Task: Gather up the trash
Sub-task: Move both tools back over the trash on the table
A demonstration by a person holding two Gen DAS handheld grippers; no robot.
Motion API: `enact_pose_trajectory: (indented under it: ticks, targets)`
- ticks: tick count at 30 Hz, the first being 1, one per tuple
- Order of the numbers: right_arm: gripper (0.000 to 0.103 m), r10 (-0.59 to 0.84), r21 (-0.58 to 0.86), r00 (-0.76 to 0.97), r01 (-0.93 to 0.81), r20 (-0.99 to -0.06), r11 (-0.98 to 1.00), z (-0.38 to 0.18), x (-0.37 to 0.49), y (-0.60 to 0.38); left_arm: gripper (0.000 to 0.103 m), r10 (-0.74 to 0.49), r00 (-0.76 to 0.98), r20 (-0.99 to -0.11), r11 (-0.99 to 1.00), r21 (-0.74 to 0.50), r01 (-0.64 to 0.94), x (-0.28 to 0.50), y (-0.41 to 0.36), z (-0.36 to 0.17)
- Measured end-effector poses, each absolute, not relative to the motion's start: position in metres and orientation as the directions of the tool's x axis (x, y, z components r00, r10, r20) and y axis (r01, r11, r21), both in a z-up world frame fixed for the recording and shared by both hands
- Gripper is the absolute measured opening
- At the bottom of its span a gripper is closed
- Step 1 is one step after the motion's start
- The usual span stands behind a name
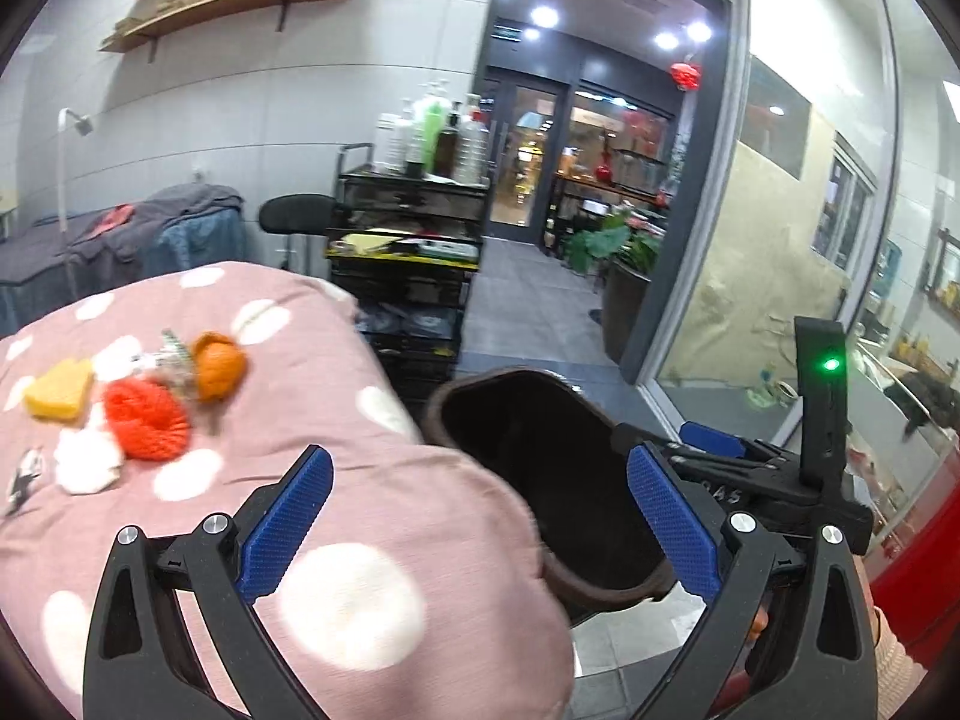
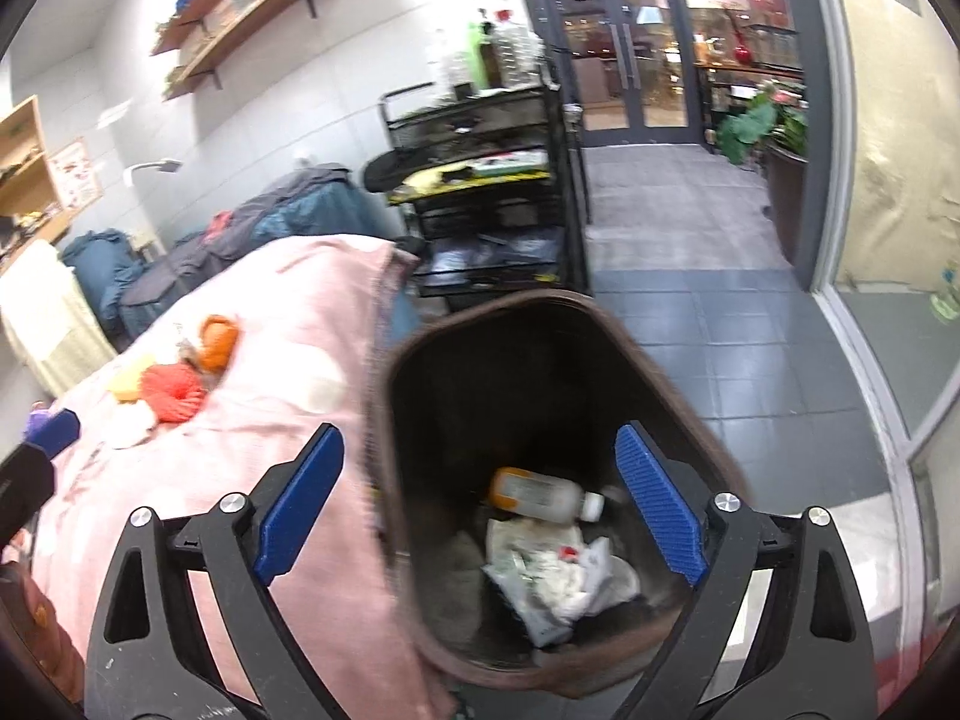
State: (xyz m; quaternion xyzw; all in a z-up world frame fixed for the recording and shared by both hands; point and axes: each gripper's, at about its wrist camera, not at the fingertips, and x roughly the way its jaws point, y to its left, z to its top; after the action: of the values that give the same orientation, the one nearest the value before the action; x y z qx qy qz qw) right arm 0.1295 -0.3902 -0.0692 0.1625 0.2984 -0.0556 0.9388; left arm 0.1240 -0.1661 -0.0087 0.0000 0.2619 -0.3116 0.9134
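Both grippers held wide, nothing between the pads. Left gripper [image 1: 480, 528] sits over the near right corner of the pink polka-dot bedcover [image 1: 360, 588]. Right gripper [image 2: 480, 510] hangs over the brown bin [image 2: 420, 360], which stands just off the bedcover's right edge and already holds a plastic bottle [image 2: 540, 495] and crumpled wrappers [image 2: 558, 576].

Remaining pile lies toward the far left of the bedcover: red yarn ball [image 1: 147, 420], orange ball [image 1: 219, 366], yellow sponge [image 1: 60, 390], white wad [image 1: 87, 462]. It lies ahead-left of both grippers. The left is judged nearer, so the likelier one to reach.
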Motion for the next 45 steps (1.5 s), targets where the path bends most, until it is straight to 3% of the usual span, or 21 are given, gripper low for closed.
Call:
enact_pose_trajectory:
  ticks: [9,25,36,39,45]
  targets:
    - [0.093,0.130,0.283,0.815,0.044,-0.565,0.958,-0.054,0.160,-0.333,0.097,-0.466,0.749,-0.471,0.880,-0.157,0.448,0.128,-0.099,-0.007]
    - [0.093,0.287,0.201,0.727,-0.206,-0.624,0.958,-0.041,0.218,-0.226,0.097,-0.176,0.812,-0.557,0.980,-0.022,0.198,0.144,0.020,-0.024]
    - [0.093,0.329,0.140,0.637,-0.329,-0.697,0.934,-0.043,0.288,-0.161,0.097,-0.165,0.731,-0.662,0.986,-0.082,0.148,0.190,0.062,-0.044]
    - [0.080,0.321,0.114,0.617,-0.350,-0.719,0.930,-0.044,0.316,-0.143,0.097,-0.169,0.708,-0.685,0.985,-0.094,0.144,0.207,0.064,-0.049]
    - [0.070,0.311,0.135,0.559,-0.334,-0.769,0.933,-0.058,0.370,-0.129,0.091,-0.176,0.660,-0.730,0.984,-0.109,0.142,0.246,0.058,-0.057]
